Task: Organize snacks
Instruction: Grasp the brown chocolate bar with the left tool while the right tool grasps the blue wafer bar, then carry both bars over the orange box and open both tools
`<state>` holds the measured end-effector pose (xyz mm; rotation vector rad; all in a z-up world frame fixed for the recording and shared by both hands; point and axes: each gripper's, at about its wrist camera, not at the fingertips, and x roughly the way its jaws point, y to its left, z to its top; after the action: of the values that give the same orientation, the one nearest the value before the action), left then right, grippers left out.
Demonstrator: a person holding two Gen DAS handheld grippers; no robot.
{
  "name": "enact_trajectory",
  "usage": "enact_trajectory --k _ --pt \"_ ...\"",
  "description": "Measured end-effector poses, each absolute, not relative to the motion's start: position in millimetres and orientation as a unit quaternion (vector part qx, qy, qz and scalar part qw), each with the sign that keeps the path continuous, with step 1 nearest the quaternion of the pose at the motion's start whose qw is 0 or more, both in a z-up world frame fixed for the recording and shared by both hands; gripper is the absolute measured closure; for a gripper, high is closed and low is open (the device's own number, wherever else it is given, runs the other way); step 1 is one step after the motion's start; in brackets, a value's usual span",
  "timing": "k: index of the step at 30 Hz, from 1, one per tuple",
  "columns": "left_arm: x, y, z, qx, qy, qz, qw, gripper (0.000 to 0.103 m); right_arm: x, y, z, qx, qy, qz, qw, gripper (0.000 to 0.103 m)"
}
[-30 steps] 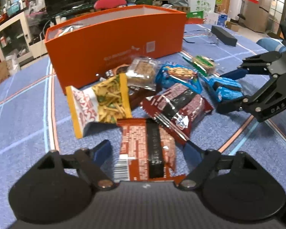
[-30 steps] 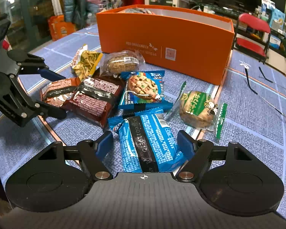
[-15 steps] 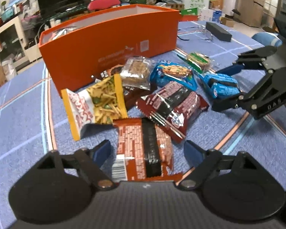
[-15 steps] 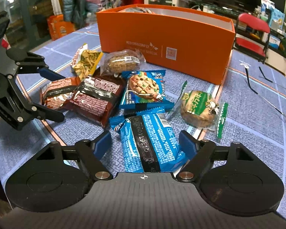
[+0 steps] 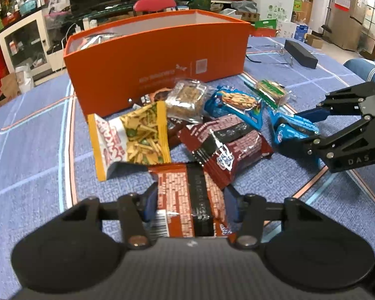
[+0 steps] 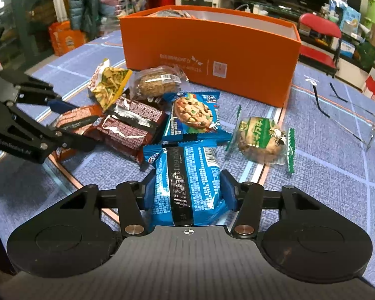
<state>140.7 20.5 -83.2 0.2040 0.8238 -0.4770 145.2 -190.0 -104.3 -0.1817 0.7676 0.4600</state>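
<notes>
The orange box (image 5: 160, 67) stands at the back of my blue tablecloth (image 5: 32, 135), with the loose snacks piled just in front of it. My left gripper (image 5: 190, 197) pinches the red-brown wafer packet (image 5: 190, 195) at the pile's near edge. My right gripper (image 6: 187, 190) squeezes the blue wafer packet (image 6: 187, 177) beside the chocolate-chip cookie pack (image 6: 192, 115).

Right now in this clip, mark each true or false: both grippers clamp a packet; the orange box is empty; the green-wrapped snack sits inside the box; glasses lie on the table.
1. Left gripper and right gripper each clamp a packet: true, the red-brown packet and the blue packet.
2. The orange box is empty: false, wrapped items show inside.
3. The green-wrapped snack sits inside the box: false, it lies on the table.
4. Glasses lie on the table: true.
</notes>
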Motion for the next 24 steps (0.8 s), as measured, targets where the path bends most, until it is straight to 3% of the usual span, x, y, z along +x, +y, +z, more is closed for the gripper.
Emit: enact_trajectory --k 2,4,5,6,7,8,24 --pt "140 20 -84 0.097 0.394 -0.227 0.885 0.048 146 -189 -105 -0.084 0.368 0.222 0.899 0.055" --pt "140 20 -84 0.096 0.393 -0.227 0.886 0.048 146 -188 -108 -0.082 0.369 0.22 0.899 0.038" --pt "140 20 -84 0.096 0.393 -0.227 0.886 0.048 146 -186 -108 -0.087 0.368 0.221 0.899 0.037" --pt "140 20 -84 0.095 0.393 -0.226 0.886 0.048 147 -186 -108 -0.084 0.37 0.219 0.899 0.039" --pt "140 20 -84 0.094 0.393 -0.225 0.886 0.048 147 -185 -107 -0.085 0.371 0.215 0.899 0.058" --pt "140 20 -84 0.094 0.394 -0.224 0.886 0.049 147 -186 -105 -0.083 0.37 0.212 0.901 0.069" --pt "117 46 -40 0.078 0.343 -0.198 0.915 0.053 123 -184 -69 -0.116 0.316 0.181 0.924 0.07"
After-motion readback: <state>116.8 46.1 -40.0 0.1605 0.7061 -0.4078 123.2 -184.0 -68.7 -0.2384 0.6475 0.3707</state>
